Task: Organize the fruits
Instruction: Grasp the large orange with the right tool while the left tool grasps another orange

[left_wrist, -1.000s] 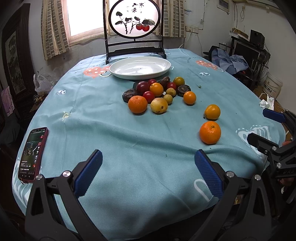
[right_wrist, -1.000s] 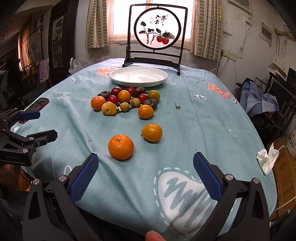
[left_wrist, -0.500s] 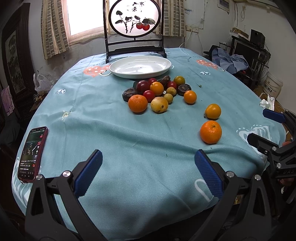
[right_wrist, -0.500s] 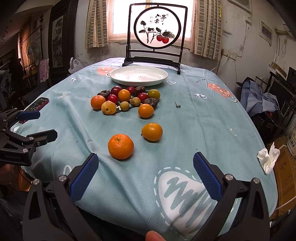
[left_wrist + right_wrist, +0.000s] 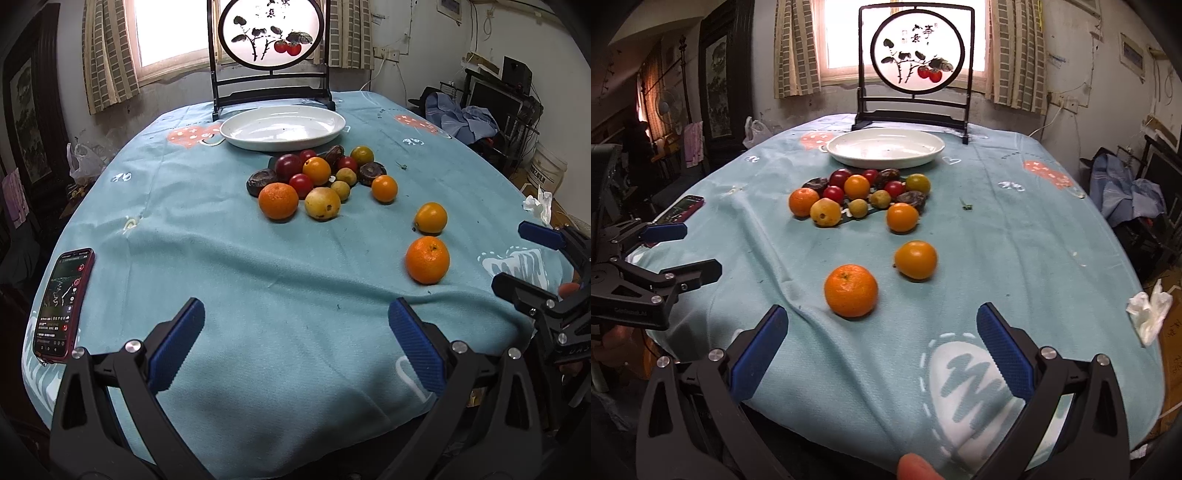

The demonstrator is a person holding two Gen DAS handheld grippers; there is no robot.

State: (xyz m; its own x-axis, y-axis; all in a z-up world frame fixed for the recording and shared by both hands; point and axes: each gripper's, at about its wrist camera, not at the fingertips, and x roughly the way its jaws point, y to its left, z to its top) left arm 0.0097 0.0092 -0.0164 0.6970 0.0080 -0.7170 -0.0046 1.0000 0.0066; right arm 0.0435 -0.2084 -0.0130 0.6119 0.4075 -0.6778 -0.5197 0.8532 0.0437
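Both grippers, left gripper [image 5: 295, 334] and right gripper [image 5: 882, 341], are hanging spread wide, holding nothing. The round orange tangerine [image 5: 851, 290] is sitting near the right one (white oval plate [image 5: 884, 147] far behind) on the blue-clothed desk [image 5: 1015, 240].

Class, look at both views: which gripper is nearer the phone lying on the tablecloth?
Left. The phone lies just beside the left gripper, off its left finger; the right gripper is across the table, by the mandarin.

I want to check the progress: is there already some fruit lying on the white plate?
No, the white plate holds no fruit; the fruits lie on the tablecloth in front of it.
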